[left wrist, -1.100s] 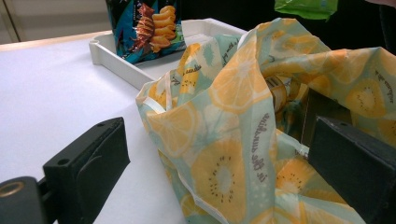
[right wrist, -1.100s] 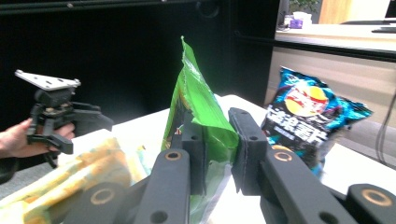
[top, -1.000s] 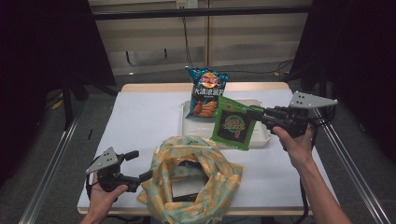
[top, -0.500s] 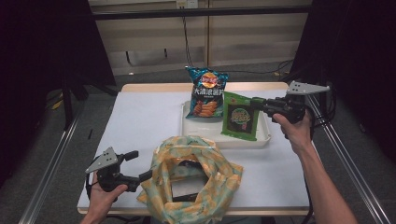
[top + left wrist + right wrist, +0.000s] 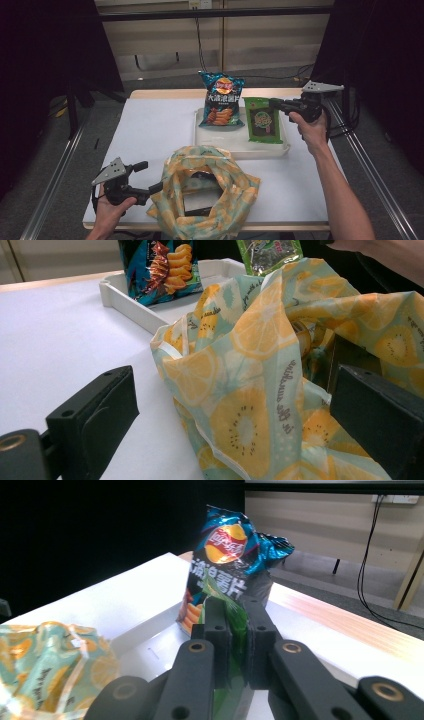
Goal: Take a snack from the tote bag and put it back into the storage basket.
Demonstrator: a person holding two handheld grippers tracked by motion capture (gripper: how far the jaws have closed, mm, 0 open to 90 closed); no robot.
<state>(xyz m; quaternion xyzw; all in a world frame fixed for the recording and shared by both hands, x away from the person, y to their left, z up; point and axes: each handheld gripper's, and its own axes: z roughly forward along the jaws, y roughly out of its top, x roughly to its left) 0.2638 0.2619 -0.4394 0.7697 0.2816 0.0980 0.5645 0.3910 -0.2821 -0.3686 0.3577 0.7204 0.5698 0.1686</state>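
Since a second ago, my right gripper (image 5: 274, 103) has carried the green pack (image 5: 263, 120) away from the bag (image 5: 205, 192) and over to the right side of the tray (image 5: 240, 148). Its jaws have just been closing a bit more, and they pinch the top edge of the pack between them. In the right gripper view I see the green foil squeezed tight between the two black pads (image 5: 218, 640).

Now the pack stands in the tray, just to the right of the blue chip bag (image 5: 220, 99). Its long side runs up and down. The top edge points up toward my gripper, and the printed face looks toward me. The bottom looks like it rests on the tray floor, but I cannot be sure it carries its own weight yet.

I think I am at the step of setting the pack down in the tray. Next I should lower it a little, make sure it leans or sits steady, then let go and pull my gripper back without tipping it.

My left gripper (image 5: 142, 176) is at the near left of the table. Its jaws are spread apart around the rim of the fruit-print bag, and the pads do not seem to press on it.
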